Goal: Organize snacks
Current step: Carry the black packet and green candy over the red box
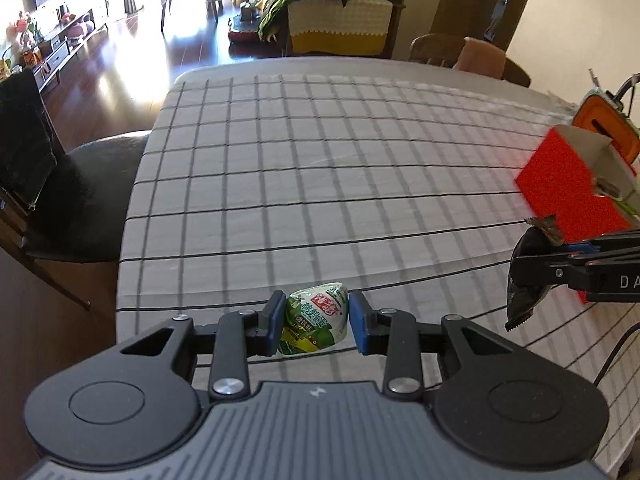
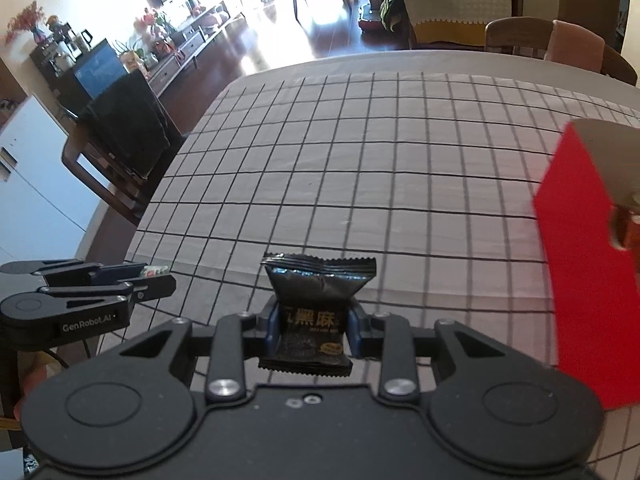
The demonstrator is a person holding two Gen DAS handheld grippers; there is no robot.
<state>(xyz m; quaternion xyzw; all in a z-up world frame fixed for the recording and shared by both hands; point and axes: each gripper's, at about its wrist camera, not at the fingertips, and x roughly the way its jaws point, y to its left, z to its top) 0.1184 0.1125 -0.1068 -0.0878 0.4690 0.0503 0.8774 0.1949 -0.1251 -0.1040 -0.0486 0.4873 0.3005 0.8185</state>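
Note:
My left gripper (image 1: pixel 316 320) is shut on a small green and white snack packet (image 1: pixel 314 320), held above the near edge of the checked tablecloth (image 1: pixel 320 160). My right gripper (image 2: pixel 312 326) is shut on a black snack packet (image 2: pixel 316 308), also held above the cloth. An open red box (image 1: pixel 560 196) stands at the right of the table; in the right wrist view the red box (image 2: pixel 580 260) is close on the right. The left gripper shows in the right wrist view (image 2: pixel 132 280) at far left, and the right gripper in the left wrist view (image 1: pixel 532 268) beside the box.
A dark chair (image 1: pixel 80 192) stands at the table's left side and wooden chairs (image 2: pixel 520 36) at the far edge. A cable (image 1: pixel 612 360) hangs at the near right. An orange object (image 1: pixel 608 128) sits behind the red box.

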